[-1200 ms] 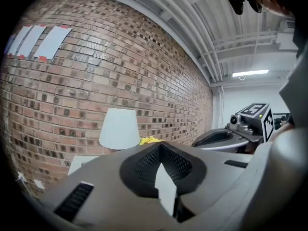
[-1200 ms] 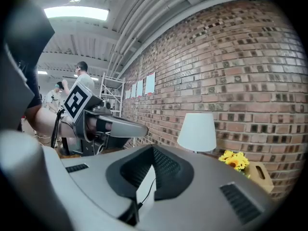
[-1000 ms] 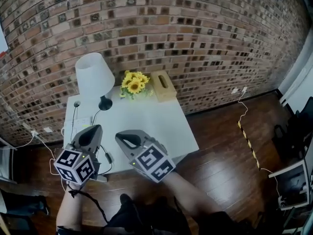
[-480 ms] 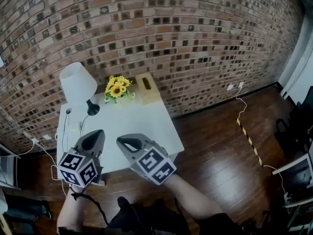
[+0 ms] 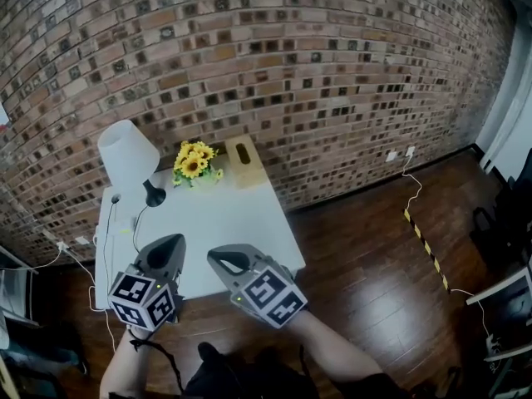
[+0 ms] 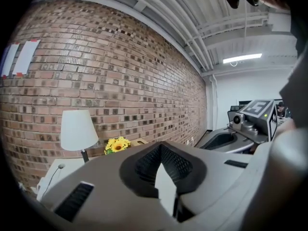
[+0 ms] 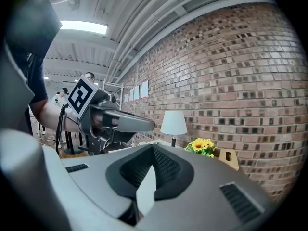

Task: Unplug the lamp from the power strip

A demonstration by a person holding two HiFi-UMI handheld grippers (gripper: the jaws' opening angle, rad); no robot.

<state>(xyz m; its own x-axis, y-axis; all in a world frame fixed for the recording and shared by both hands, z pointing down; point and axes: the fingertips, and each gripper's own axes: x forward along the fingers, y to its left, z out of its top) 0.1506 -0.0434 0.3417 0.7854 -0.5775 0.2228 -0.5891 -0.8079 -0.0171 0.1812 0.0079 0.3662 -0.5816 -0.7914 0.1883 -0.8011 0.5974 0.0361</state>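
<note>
The lamp [image 5: 126, 158], white-shaded on a black stem, stands at the back left corner of a white table [image 5: 237, 223], close to a brick wall [image 5: 316, 65]. Just to its right, along the table's back edge, sit sunflowers [image 5: 194, 161] and a wooden tissue box [image 5: 243, 150]. A thin black stalk [image 5: 115, 199] with a round head rises beside the lamp, near the left edge. Pale cords [image 5: 83, 266] hang off that side of the table.

The table is pushed against the wall on a dark wood floor [image 5: 366, 264]. Farther right, a white cable [image 5: 413, 185] drops from a wall outlet [image 5: 391, 155] and runs across the boards, part of it under yellow-and-black tape [image 5: 424, 241]. The gripper views show a white ceiling [image 6: 231, 13] with pipes and a strip light [image 6: 242, 58].

The left gripper [image 5: 170, 244] and right gripper [image 5: 221, 257] hover side by side over the table's near edge, well apart from the lamp. Each has its jaws closed with nothing between them.
</note>
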